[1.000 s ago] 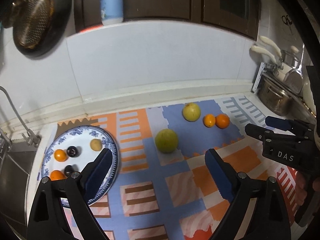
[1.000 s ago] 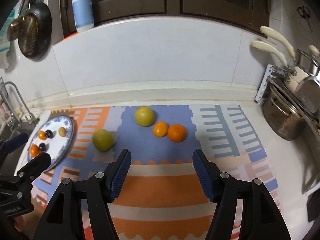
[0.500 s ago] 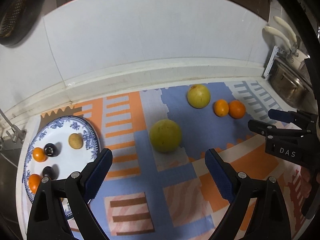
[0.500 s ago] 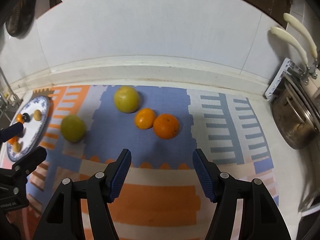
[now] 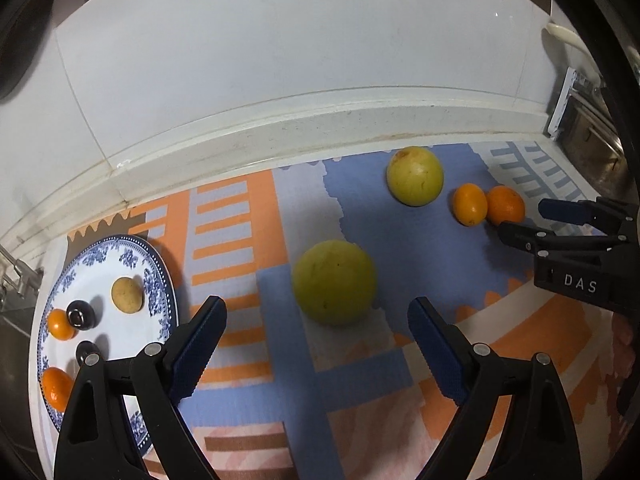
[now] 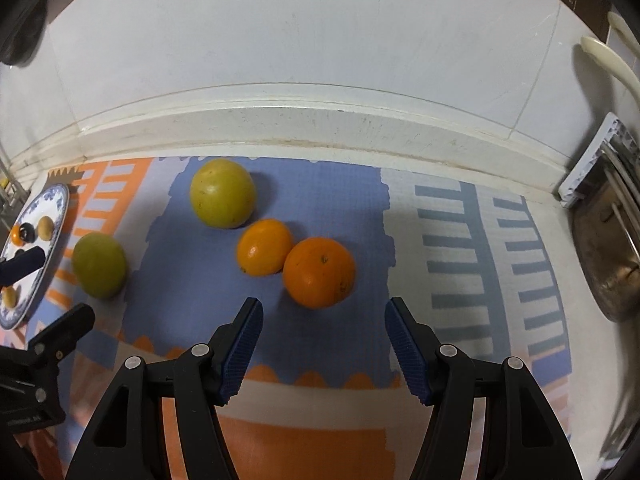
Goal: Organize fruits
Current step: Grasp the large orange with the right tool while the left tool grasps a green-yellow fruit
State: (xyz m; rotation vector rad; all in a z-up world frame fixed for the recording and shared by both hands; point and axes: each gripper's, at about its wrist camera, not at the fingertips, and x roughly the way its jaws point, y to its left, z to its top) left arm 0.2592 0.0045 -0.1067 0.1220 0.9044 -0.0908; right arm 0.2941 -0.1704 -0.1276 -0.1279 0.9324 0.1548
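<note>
Four fruits lie loose on the patterned mat that covers the desk: a green fruit nearest the blue-and-white plate, a yellower one further back near the wall, and beside it a small orange touching a larger orange; the plate, at the mat's left edge, already carries five small fruits, two of them dark, two orange and one tan; against the views of a second ago every fruit now looms larger and sits lower between the fingers, so both tools have come down and forward toward the mat; the left tool stands released, its jaws spread wide with nothing between them, and they have just closed in a little; the green fruit lies just ahead of their gap, not yet inside it; the right tool is also released, at a narrower spread, empty, with the larger orange just beyond its tips; I judge this to be the approach before two pickups, green fruit to the left tool and larger orange to the right, with the plate the likely destination; no loose fruit is lifted yet, so most of the sorting remains.
</note>
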